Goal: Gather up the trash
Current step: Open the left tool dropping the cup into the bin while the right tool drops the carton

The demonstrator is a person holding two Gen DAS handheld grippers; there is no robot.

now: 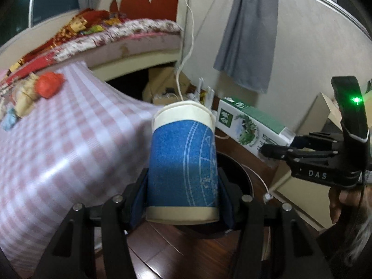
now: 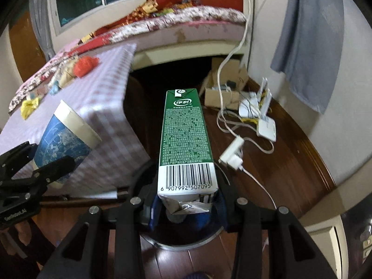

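Note:
My left gripper (image 1: pixel 182 200) is shut on a blue paper cup (image 1: pixel 183 158) with a cream rim, held off the edge of the checked table. The cup (image 2: pixel 62 139) and the left gripper (image 2: pixel 34 174) also show at the left of the right wrist view. My right gripper (image 2: pixel 186 200) is shut on a green milk carton (image 2: pixel 186 139), barcode end nearest the camera. That carton (image 1: pixel 251 125) and the right gripper (image 1: pixel 279 151) appear at the right in the left wrist view. Under both held items lies a dark round bin (image 2: pixel 186 241), its rim (image 1: pixel 241 174) partly hidden.
The table with a pink checked cloth (image 1: pixel 58 139) carries crumpled paper: a red ball (image 1: pixel 48 84), a tan wad (image 1: pixel 25 95), a blue scrap (image 1: pixel 9 121), a yellow piece (image 2: pixel 29 105). A bed (image 1: pixel 116 39) stands behind. Cardboard boxes (image 2: pixel 223 93), white routers (image 2: pixel 265 121), a power strip (image 2: pixel 232 155) and cables lie on the wood floor.

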